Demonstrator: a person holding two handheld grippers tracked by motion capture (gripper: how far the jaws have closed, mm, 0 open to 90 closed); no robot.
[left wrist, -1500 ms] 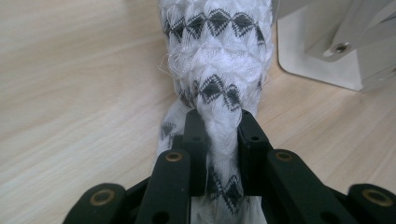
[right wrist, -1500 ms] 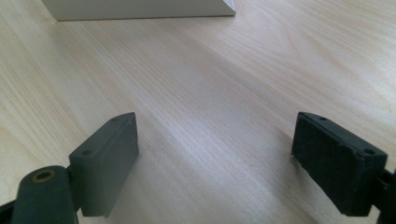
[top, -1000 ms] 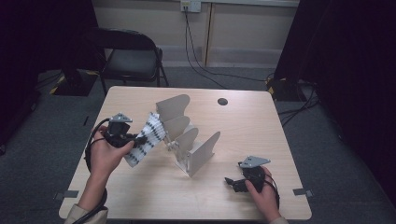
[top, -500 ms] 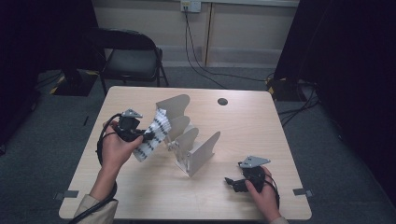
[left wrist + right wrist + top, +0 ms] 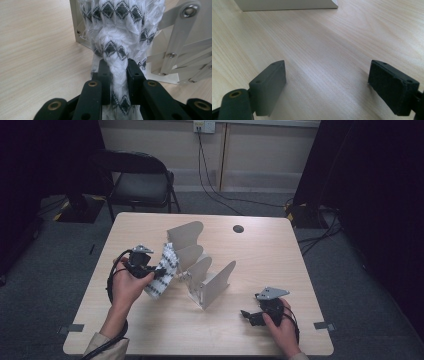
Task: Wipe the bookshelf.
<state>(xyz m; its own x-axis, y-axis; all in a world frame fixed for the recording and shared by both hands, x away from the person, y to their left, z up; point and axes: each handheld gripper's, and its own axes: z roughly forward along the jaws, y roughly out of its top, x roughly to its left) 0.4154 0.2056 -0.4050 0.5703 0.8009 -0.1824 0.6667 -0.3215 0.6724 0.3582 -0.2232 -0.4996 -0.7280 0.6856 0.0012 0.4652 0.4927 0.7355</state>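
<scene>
**Patterned cloth brought down beside the folding rack**

Compared with a second earlier, my left hand [image 5: 127, 282] had come lower and closer to the rack, and the cloth had swung from lying slantwise across the near side of the dividers to hanging against the rack's left end. My right hand had not shifted.

The white cloth with black diamond pattern [image 5: 162, 270] was bunched into a long roll. In the high view its long axis ran from lower left, near my hand, up and to the right toward the top of the first divider, so it stood steeply tilted rather than flat. In the left gripper view it hung just in front of the grey metal rack [image 5: 175, 50], with the rack's base corner behind it; I could not tell whether the cloth touched the rack.

The left tongs [image 5: 117, 75] were clamped on the cloth, the pads squeezing a narrow twist of the fabric between them. My left forearm came in from the bottom left of the high view, wrist bent so the tongs pointed toward the rack.

The right tongs [image 5: 327, 82] stood wide apart with bare table [image 5: 324, 37] between them. My right hand [image 5: 280, 322] rested low near the table's front right edge, well apart from the rack, tongs pointing left.
</scene>
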